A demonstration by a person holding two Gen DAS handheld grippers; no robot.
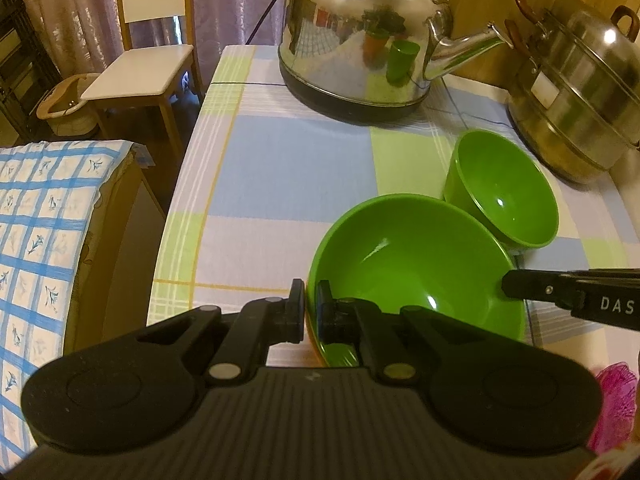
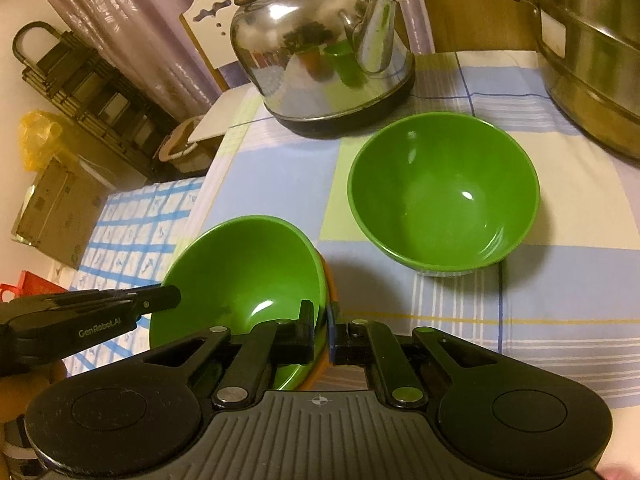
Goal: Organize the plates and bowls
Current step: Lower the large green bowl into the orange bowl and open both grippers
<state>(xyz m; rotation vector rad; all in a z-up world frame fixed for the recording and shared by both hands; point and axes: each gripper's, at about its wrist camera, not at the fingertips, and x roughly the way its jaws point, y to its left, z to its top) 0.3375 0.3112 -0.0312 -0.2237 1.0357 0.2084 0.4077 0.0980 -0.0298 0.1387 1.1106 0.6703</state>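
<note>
A green bowl (image 1: 416, 264) (image 2: 244, 268) is nested in an orange bowl (image 2: 324, 344), whose rim shows beneath it. My left gripper (image 1: 310, 308) is shut on the rims of this stack at its left side. My right gripper (image 2: 322, 328) is shut on the rims at the opposite side; its fingers (image 1: 532, 286) also show in the left wrist view. A second green bowl (image 1: 504, 188) (image 2: 444, 192) stands alone on the checked tablecloth (image 1: 280, 168) just beyond the stack.
A steel kettle (image 1: 360, 36) (image 2: 324, 56) stands at the back of the table. A steel steamer pot (image 1: 580, 92) (image 2: 592, 48) stands at the back right. A wooden chair (image 1: 140, 68) and a blue-checked covered surface (image 1: 44, 240) lie left of the table's edge.
</note>
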